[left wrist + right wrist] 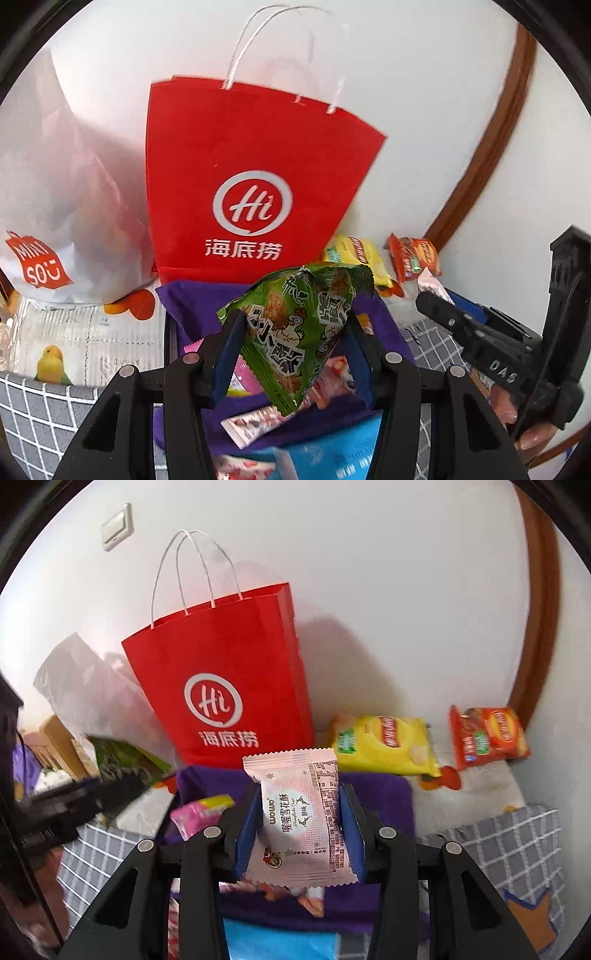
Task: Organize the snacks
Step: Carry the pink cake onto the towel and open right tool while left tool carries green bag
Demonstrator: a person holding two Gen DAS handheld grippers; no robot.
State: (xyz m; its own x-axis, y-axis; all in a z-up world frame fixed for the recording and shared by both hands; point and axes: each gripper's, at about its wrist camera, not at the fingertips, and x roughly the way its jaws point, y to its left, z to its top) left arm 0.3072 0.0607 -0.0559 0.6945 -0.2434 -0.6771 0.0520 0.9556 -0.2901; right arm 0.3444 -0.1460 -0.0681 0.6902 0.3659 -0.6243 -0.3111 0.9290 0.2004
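My left gripper (295, 332) is shut on a green snack packet (295, 325) and holds it above a purple-lined bin (192, 299) of snacks. My right gripper (300, 812) is shut on a pink snowflake-crisp packet (301, 816) above the same bin (373, 786). The right gripper also shows at the right of the left wrist view (436, 299), and the left gripper with the green packet (125, 764) shows blurred at the left of the right wrist view. A red paper bag (251, 177) stands upright behind the bin, against the wall (225, 683).
A white Miniso bag (55, 206) stands left of the red bag. A yellow chip bag (384, 746) and an orange chip bag (487, 734) lie at the back right. Several packets lie in the bin, among them a pink one (199, 812). A checked grey cloth (509, 845) covers the surface.
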